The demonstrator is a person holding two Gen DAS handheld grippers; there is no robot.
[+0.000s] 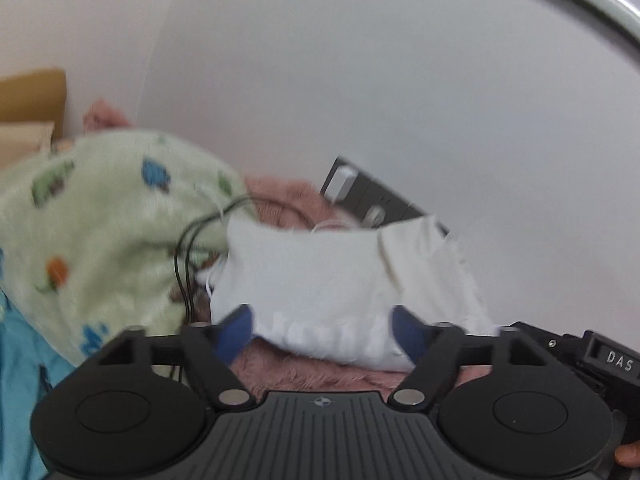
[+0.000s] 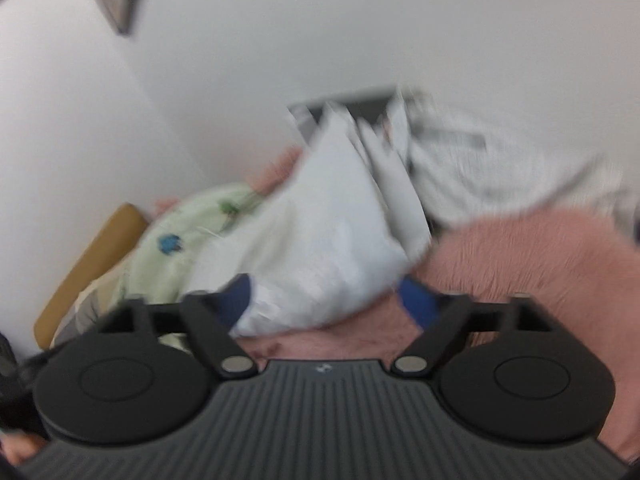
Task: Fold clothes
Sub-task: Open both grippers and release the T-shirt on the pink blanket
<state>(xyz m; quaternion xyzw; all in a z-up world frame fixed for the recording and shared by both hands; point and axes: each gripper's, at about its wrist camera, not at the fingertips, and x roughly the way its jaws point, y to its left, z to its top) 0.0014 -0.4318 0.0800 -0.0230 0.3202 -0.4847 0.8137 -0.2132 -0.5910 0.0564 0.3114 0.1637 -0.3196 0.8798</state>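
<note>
On the pink fuzzy blanket [image 1: 296, 372], one white cloth [image 1: 320, 280] is lying between the spread-apart fingers of the left gripper [image 1: 322, 330]. The right gripper [image 2: 326, 300] is likewise gaping around it, one green printed blanket [image 1: 100, 216] sitting beside.

A pink fuzzy blanket [image 1: 288, 372] covers the surface underneath. On it lie a white cloth [image 1: 320, 280], a green printed blanket [image 1: 100, 220] beside it, and a striped white garment [image 2: 480, 168] farther back.

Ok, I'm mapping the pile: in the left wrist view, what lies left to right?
Blue cloth → green printed blanket → black cables → white cloth → other gripper.
</note>
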